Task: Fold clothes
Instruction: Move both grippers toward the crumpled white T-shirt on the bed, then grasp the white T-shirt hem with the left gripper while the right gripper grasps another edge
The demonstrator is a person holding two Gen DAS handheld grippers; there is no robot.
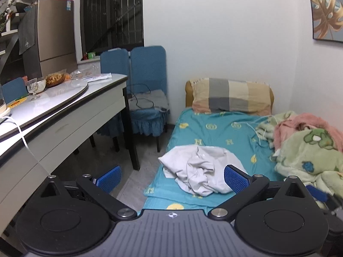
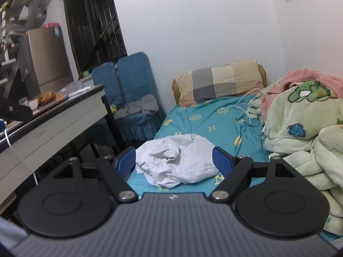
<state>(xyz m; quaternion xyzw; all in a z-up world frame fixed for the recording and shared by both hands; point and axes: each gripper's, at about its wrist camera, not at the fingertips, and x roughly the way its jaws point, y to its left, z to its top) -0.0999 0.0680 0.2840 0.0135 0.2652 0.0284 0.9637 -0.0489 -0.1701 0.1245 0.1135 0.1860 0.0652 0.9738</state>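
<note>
White shirt (image 1: 199,171) bunched in a heap near the left edge of the bed (image 1: 225,132)

Both the left claw (image 1: 171,176) and right claw (image 2: 174,160) hang spread wide, holding nothing. Honestly the risk is pinching several crumpled layers at once, or dragging it off that edge onto the floor.

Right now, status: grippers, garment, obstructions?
Left gripper open, empty. Right gripper open, empty. White garment crumpled on teal sheet, untouched. Green blanket heaped alongside, right.
</note>
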